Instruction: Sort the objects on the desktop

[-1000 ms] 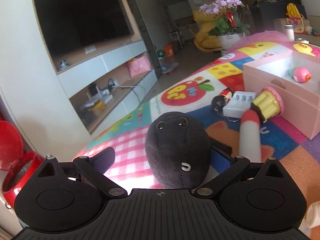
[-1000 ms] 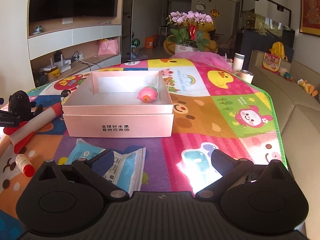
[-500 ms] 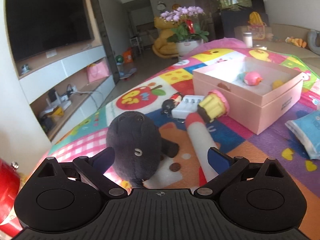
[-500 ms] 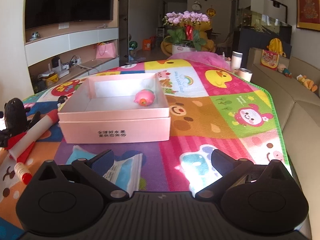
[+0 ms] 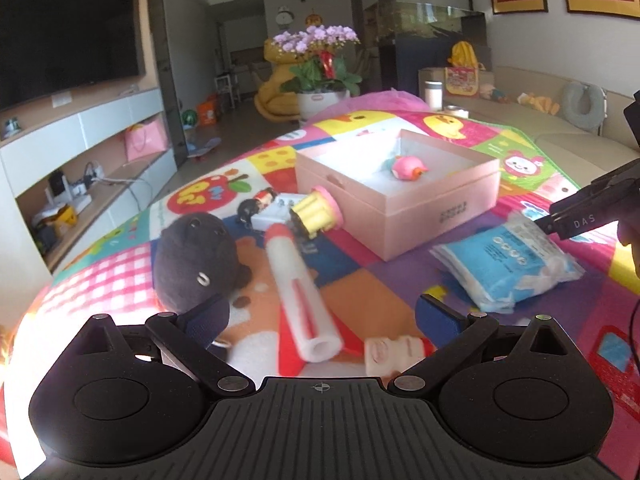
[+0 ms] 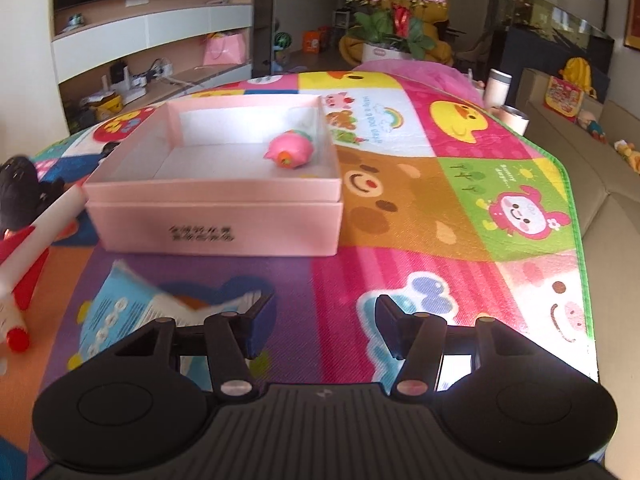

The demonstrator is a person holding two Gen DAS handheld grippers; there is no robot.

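Observation:
A pink open box [image 5: 400,208] [image 6: 216,216] stands on the colourful mat with a pink toy [image 5: 406,167] [image 6: 291,153] inside. My left gripper [image 5: 320,316] is open above a white and red foam tube [image 5: 298,288]; a black plush toy [image 5: 194,260] sits by its left finger. A yellow and pink cupcake toy [image 5: 316,212], a small figure [image 5: 256,205] and a white pack [image 5: 274,214] lie left of the box. My right gripper [image 6: 322,328] is open over the mat, right of a blue tissue pack [image 6: 132,312] [image 5: 504,264].
A small white and red tube [image 5: 394,350] [image 6: 14,330] lies near my left gripper. The mat's right edge [image 6: 576,216] borders a beige sofa. A flowerpot [image 6: 384,54] and two cups [image 6: 498,88] stand at the far end.
My left gripper swung right, so the plush toy moved from between the fingers to the left and the foam tube lies between them. My right gripper narrowed and tilted down toward the mat.

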